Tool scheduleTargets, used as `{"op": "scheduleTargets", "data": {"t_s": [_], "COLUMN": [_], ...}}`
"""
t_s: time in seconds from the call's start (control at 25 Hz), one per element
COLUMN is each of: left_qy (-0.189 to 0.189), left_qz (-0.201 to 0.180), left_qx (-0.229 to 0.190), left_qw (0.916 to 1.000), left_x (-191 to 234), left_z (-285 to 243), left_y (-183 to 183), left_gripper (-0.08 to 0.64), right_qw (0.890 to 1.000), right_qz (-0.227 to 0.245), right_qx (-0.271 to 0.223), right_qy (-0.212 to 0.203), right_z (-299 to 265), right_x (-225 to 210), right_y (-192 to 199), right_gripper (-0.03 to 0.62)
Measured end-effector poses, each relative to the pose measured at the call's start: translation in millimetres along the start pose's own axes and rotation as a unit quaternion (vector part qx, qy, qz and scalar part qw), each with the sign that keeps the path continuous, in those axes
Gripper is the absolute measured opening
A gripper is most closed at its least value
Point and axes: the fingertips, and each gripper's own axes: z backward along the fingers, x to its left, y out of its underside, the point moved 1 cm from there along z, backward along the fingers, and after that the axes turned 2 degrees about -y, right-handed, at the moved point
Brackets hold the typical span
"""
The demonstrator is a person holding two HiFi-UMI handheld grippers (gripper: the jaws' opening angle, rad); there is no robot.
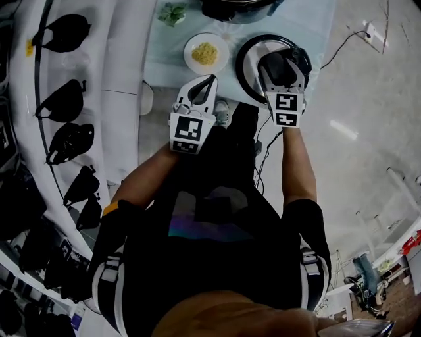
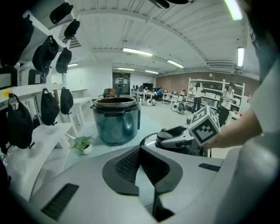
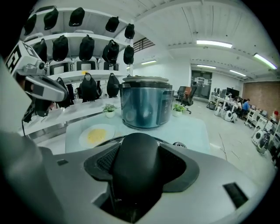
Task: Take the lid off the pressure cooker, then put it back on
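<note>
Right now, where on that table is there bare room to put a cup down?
The mat lies bare right of the pot, beyond the lid. Left is crowded: plate beside lid, plant behind.

You have no text, brand or number to read in any view. The marker cube (image 1: 186,130) on your left gripper (image 1: 205,80) and the one on your right gripper (image 1: 284,60) carry only black-and-white square patterns, not letters. A small yellow tag (image 1: 29,47) at the left is too small to read.
</note>
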Motion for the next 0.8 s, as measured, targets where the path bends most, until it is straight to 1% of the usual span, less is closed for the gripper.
{"op": "scheduleTargets", "data": {"t_s": [0.12,0.4,0.52,0.6,0.72,0.8], "left_qy": [-0.002,-0.008,-0.009,-0.008,-0.008,-0.007], "left_qz": [0.003,0.007,0.007,0.005,0.009,0.008], "left_qx": [0.005,0.003,-0.005,-0.014,-0.026,-0.042], "left_qw": [1.0,0.9999,0.9999,0.9999,0.9996,0.9991], "left_x": [0.6,4.2,4.1,3.0,1.0,-0.1], "left_z": [-4.1,-7.0,-3.4,1.8,11.6,21.1], "left_y": [2.8,-2.3,-10.5,-17.0,-28.3,-38.8], "left_gripper": [0.008,0.008,0.008,0.008,0.008,0.008], "right_qw": [1.0,0.998,0.999,0.999,0.998,0.999], "right_qz": [0.007,0.052,0.046,0.049,0.054,0.045], "right_qx": [-0.001,-0.002,0.002,0.017,0.027,0.021], "right_qy": [0.008,0.02,0.02,0.015,0.01,0.018], "right_z": [-8.0,-12.9,-13.5,-11.8,-1.9,14.8], "right_x": [-1.7,-2.5,-0.7,0.2,-2.0,-3.7], "right_y": [8.0,11.9,13.3,13.7,5.1,-4.5], "right_gripper": [0.292,0.295,0.295,0.296,0.309,0.31]}}
